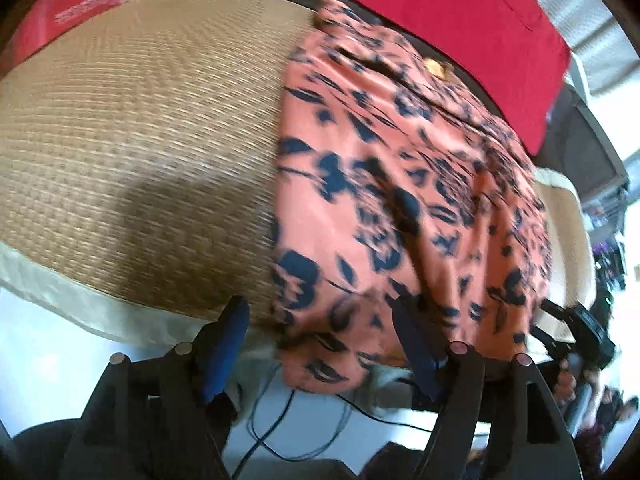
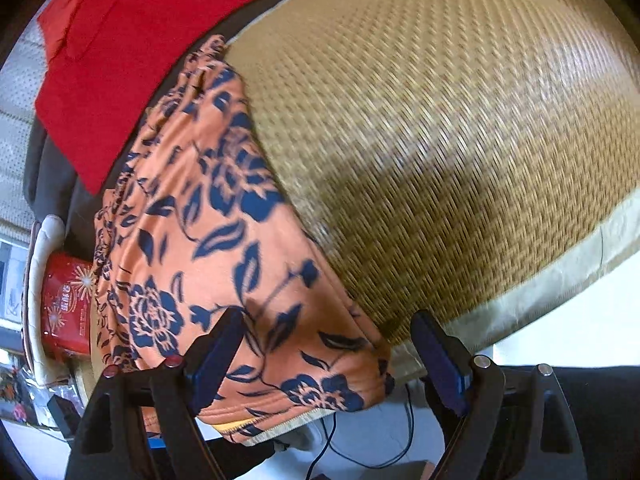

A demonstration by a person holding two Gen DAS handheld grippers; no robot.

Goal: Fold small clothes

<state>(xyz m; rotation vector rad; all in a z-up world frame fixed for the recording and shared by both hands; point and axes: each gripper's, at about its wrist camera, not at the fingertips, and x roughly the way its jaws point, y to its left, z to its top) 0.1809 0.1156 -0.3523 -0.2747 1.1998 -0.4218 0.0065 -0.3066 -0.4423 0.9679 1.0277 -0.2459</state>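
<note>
An orange garment printed with dark navy flowers and leaves [image 1: 400, 208] lay on a tan woven straw mat with a pale cloth border [image 1: 132, 140]. In the left wrist view it filled the right half of the frame, creased, with its lower edge hanging over the mat's border at bottom centre. In the right wrist view the same garment [image 2: 192, 232] ran from the upper left down to bottom centre, where a doubled hem with a pale inner lining showed at the lower edge. The print was blurred in both views.

The left gripper [image 1: 320, 328] stood wide open, its 2 blue-padded fingers on either side of the garment's lower edge, nothing clamped. The right gripper [image 2: 324, 344] was also wide open, straddling the garment's lower corner without pressing on it.

A flat red cloth [image 1: 440, 28] lay beyond the garment at the upper right of the left view. Thin black cables [image 2: 360, 440] trailed over the white floor below the mat.
</note>
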